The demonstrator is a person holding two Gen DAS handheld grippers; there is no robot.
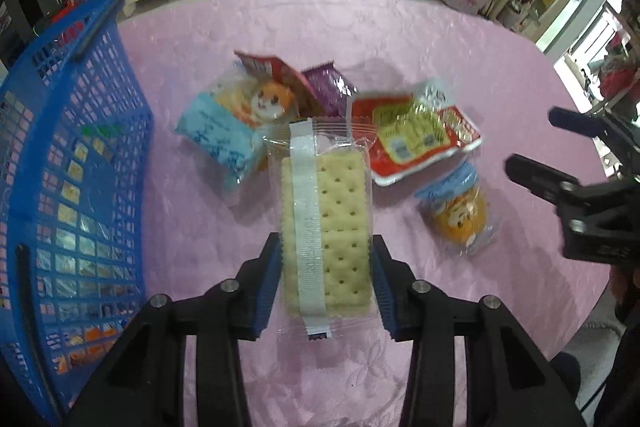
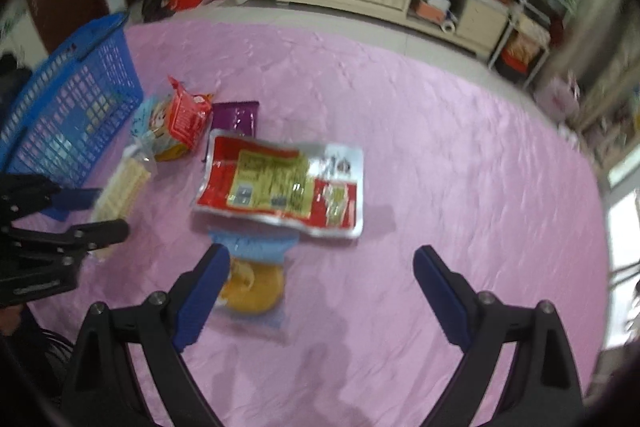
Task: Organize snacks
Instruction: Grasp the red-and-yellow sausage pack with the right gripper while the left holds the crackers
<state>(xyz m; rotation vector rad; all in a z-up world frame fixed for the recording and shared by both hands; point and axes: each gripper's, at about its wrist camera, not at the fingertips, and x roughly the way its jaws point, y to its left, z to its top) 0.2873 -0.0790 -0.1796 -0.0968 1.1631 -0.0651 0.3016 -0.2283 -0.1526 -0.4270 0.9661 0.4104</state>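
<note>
Left gripper (image 1: 326, 279) pinches cracker pack (image 1: 326, 227) beside blue basket (image 1: 80, 155). Right gripper (image 2: 320, 291) spread wide, empty, over pink surface (image 2: 440, 147).

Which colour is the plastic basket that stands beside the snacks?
The basket is blue, with a grid of openings in its walls. It shows best in the left wrist view.

Left side: the blue basket (image 1: 76, 163) walls me in.
Ahead: the snack pile (image 2: 276, 183) blocks.
Right side: bare pink tablecloth (image 2: 460, 147), open passage.
</note>
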